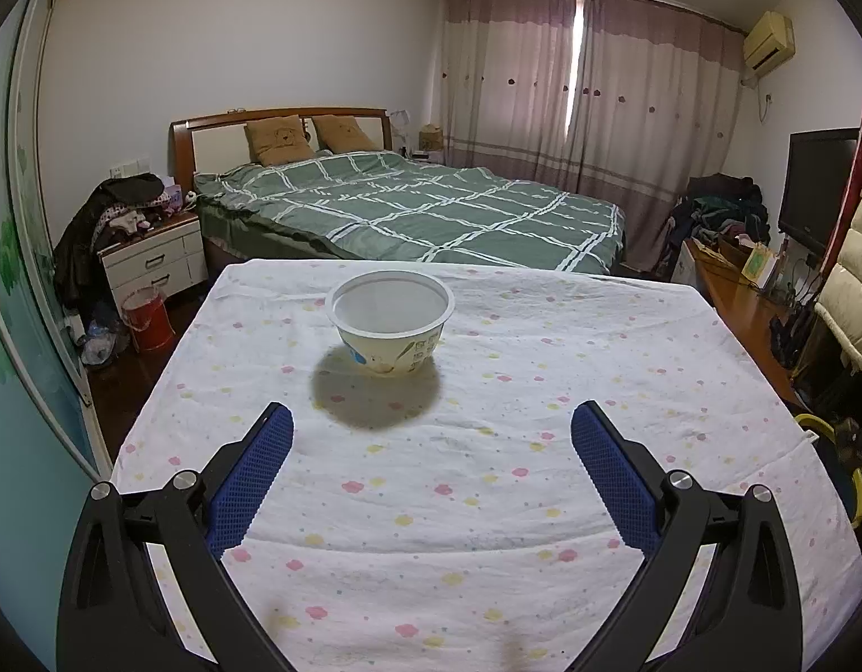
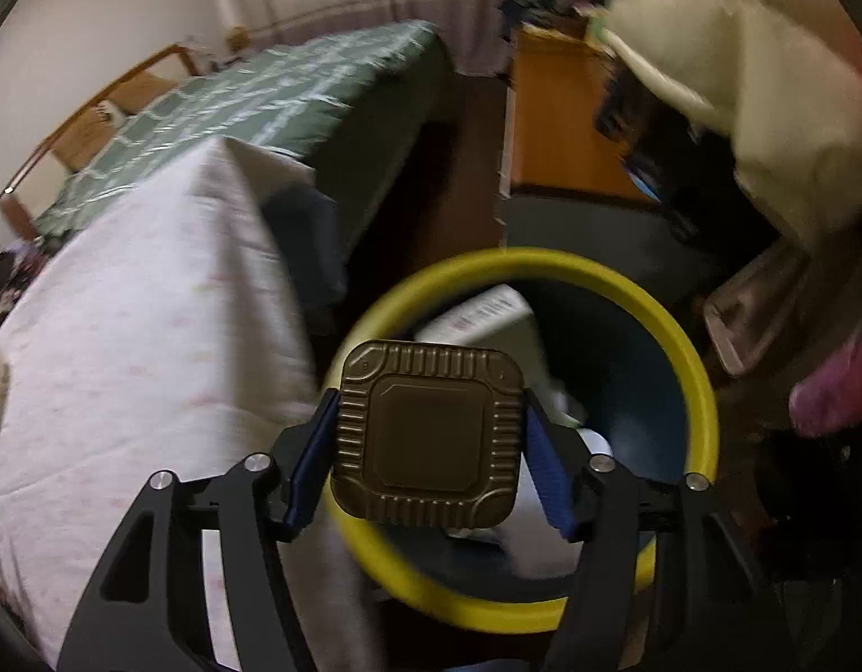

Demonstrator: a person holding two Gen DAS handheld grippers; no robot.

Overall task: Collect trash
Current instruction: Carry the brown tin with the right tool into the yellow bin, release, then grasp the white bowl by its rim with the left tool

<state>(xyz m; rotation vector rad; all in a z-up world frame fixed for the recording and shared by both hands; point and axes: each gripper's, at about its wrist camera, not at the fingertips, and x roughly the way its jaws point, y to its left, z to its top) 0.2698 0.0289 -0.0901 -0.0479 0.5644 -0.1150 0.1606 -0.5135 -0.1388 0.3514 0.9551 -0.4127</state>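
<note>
From the left wrist view, the left claw (image 1: 431,431) hung spread wide and empty over the bench (image 1: 627,392), and the paper bowl (image 1: 390,330) stood upright ahead of it, untouched; a careless reach could have knocked it over or shoved it toward the far edge. From the right wrist view, the right claw (image 2: 431,442) gripped a ribbed brown tin (image 2: 428,434) by its sides, above the near rim of the yellow-rimmed bin (image 2: 705,386). Dropped there, I judged, the tin might have struck the rim and bounced to the floor.
</note>
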